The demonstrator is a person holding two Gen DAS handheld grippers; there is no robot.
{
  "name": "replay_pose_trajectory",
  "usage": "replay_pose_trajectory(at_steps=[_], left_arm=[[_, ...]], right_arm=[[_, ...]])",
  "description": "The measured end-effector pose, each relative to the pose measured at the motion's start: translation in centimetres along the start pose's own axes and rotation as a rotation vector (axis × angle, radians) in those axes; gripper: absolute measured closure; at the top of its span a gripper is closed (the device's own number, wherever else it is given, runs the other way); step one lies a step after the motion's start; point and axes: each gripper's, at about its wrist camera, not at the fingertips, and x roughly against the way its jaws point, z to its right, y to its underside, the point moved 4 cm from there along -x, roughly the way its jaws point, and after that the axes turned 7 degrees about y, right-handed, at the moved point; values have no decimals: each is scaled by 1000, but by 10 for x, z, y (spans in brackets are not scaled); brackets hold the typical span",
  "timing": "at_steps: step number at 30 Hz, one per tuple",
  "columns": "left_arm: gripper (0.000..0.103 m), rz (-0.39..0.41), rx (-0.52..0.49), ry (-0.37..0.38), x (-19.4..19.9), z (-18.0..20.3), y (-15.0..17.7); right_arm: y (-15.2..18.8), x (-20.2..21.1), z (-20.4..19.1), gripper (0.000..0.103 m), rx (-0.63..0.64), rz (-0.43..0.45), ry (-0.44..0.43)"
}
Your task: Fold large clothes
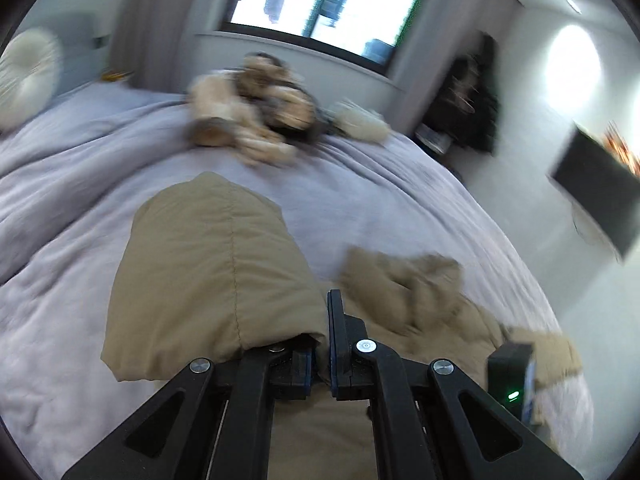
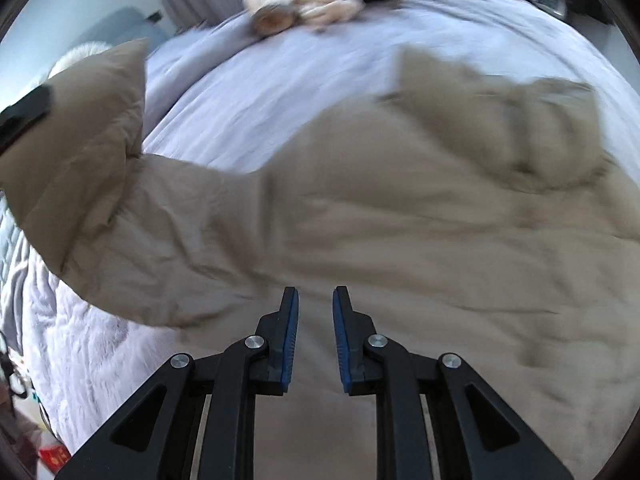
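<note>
One tan garment (image 2: 400,220) spread on one bed (image 2: 248,92); two grippers.

Left gripper (image 1: 320,354): jaws closed on a raised fold of the garment, lifted clear of the grey cover. Right gripper (image 2: 316,340): jaws slightly parted, empty, above the cloth. Only the left view shows one window (image 1: 328,4) and the right gripper's tip at the garment's far edge; the right view shows the garment's full spread. One heap of plush toys (image 1: 256,108) at the bed's far side.
</note>
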Motion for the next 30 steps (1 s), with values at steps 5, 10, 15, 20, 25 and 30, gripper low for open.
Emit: replay_pose_trajectory(at_steps=[5, 10, 15, 20, 25, 30], left_arm=[[96, -172, -162, 26, -83, 97, 42], [96, -323, -304, -47, -140, 138, 100], [96, -374, -450, -121, -145, 150, 136], [74, -389, -467, -110, -137, 146, 144], [25, -360, -456, -70, -116, 138, 134], [25, -288, -366, -191, -63, 91, 127]], right_arm=[[24, 38, 110, 83, -138, 10, 92], [48, 53, 180, 83, -260, -9, 145], [64, 52, 219, 83, -342, -36, 131], [65, 49, 225, 83, -368, -42, 95], [56, 46, 216, 83, -343, -46, 90], [38, 47, 189, 79, -255, -37, 86]])
